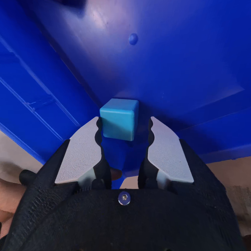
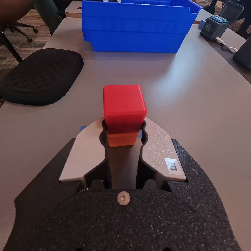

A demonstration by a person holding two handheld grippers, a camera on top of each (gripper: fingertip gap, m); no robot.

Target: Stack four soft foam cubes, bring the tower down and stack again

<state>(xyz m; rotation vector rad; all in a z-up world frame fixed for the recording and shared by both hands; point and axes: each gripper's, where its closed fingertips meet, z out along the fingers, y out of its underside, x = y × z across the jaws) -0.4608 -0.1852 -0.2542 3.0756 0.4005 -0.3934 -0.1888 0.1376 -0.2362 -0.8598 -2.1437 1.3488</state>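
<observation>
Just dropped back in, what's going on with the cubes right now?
A person holds a claw in each hand. The right claw is shut on the red cube, which sits on the orange cube on the grey table. The left claw is open inside the blue bin, its fingers either side of the light blue cube, not yet gripping it. No fourth cube shows.
</observation>
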